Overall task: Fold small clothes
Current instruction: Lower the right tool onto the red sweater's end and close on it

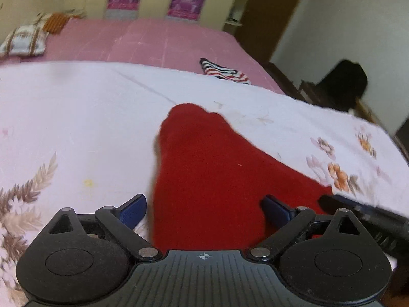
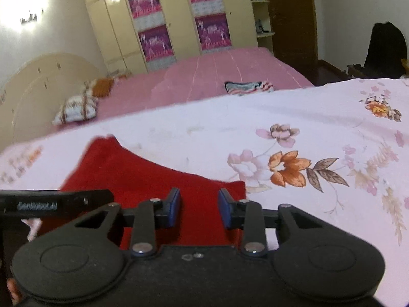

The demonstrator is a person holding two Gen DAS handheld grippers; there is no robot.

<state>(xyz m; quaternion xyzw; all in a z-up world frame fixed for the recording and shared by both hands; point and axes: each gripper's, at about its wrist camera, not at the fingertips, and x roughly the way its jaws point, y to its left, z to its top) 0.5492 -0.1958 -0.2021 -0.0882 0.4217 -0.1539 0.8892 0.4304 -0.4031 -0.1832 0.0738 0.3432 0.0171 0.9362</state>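
Note:
A red garment (image 1: 204, 179) lies on the white floral sheet (image 1: 76, 117), narrowing to a rounded far end. My left gripper (image 1: 204, 209) is open, jaws wide apart; the near part of the garment lies between its blue pads (image 1: 135, 208). The right gripper's black body (image 1: 370, 217) shows at the garment's right corner. In the right wrist view the red garment (image 2: 143, 176) lies left of centre. My right gripper (image 2: 199, 208) is open, pads a small gap apart, just above the garment's near right corner. The left gripper's black body (image 2: 56, 202) shows at the left.
A folded striped cloth (image 1: 225, 73) lies at the far edge of the sheet, on the pink bedspread (image 1: 153, 41); it also shows in the right wrist view (image 2: 248, 87). Pillows (image 1: 25, 39) lie far left. Wardrobes (image 2: 166, 20) stand behind the bed. A dark chair (image 1: 342, 84) stands right.

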